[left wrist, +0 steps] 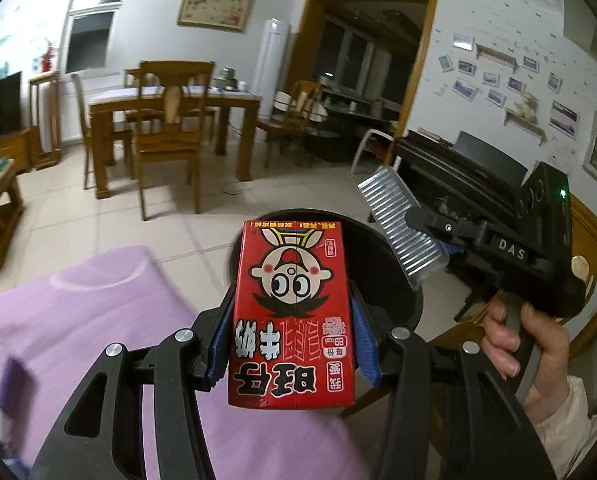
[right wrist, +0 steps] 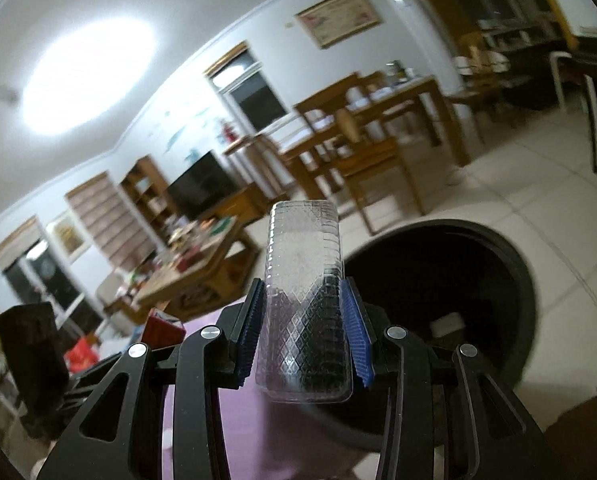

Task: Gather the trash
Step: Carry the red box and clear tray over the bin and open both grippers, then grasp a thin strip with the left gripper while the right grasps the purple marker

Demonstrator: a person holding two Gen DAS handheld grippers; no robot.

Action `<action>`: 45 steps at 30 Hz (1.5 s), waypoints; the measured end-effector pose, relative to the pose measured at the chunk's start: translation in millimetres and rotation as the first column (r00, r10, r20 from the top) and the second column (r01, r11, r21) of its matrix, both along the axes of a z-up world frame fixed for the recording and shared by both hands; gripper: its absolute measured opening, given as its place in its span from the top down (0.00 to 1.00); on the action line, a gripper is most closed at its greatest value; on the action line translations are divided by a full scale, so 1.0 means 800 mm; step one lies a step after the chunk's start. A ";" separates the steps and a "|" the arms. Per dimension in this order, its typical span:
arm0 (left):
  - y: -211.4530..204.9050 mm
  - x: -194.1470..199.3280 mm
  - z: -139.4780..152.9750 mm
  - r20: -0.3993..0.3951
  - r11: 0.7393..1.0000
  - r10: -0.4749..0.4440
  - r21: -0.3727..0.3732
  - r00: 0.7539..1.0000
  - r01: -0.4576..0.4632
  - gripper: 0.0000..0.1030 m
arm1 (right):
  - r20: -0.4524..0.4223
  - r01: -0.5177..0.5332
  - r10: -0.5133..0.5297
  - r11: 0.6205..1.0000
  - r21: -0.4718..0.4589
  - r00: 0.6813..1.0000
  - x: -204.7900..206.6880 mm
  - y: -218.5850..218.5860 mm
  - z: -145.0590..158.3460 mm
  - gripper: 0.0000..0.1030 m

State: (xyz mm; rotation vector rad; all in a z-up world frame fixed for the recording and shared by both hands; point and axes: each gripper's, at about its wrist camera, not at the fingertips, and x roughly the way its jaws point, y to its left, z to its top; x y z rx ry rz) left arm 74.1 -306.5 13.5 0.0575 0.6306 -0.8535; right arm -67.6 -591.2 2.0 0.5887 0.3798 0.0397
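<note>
Clamped in the left gripper (left wrist: pixel 294 332), a red milk carton (left wrist: pixel 294 316) and, pinched in the right gripper (right wrist: pixel 302 340), a clear ribbed plastic piece (right wrist: pixel 304 300) both hang beside the black bin (right wrist: pixel 458 280) beyond, neither dropped in yet.

Red milk carton (left wrist: pixel 294 312) and clear ridged plastic container (right wrist: pixel 304 304), both above black bin (right wrist: pixel 478 264)
</note>
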 end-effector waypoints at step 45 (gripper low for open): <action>0.078 0.002 0.013 0.011 0.986 0.159 0.042 0.987 -0.160 0.05 | -0.094 -0.077 0.075 0.997 -0.013 0.993 0.107 0.044 -0.045 0.05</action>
